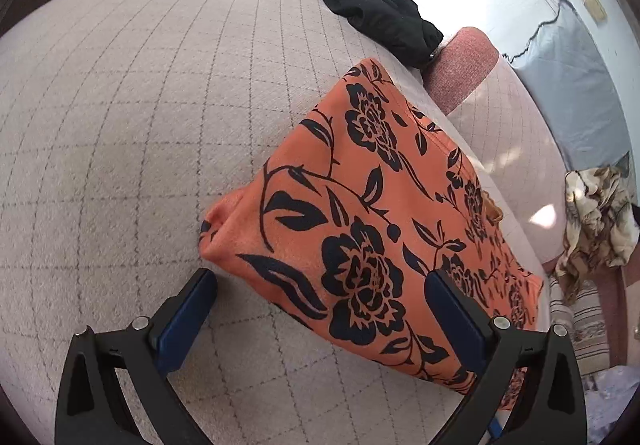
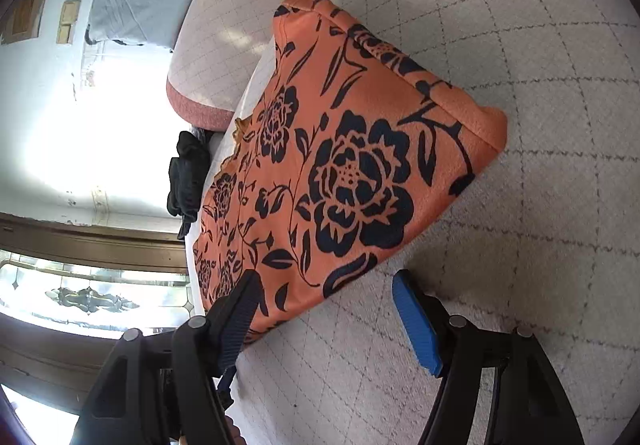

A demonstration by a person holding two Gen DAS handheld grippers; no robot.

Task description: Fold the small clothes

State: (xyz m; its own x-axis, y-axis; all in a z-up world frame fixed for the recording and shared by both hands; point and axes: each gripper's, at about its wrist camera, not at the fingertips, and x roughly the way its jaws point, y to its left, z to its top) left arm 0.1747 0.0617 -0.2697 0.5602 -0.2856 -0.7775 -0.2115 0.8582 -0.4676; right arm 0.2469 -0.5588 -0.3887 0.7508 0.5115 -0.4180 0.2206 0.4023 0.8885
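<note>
In the left wrist view, a pale quilted cushion (image 1: 120, 117) with a grid of dark stitching is seen at the left, and on it, toward the right edge, a folded orange garment (image 1: 360, 205) with a black flower print is laid flat. The left hand-held gripper (image 1: 320, 289) is held released and spread wide, one finger over bare cushion just beside the garment's near corner, the other over the cloth, nothing being grasped. A black garment (image 1: 372, 9) is seen crumpled at the far edge, well apart. In the right wrist view, the right hand-held gripper (image 2: 324, 289) is likewise released, its dark finger over the garment's edge and its blue pad (image 2: 416, 321) over bare cushion.
</note>
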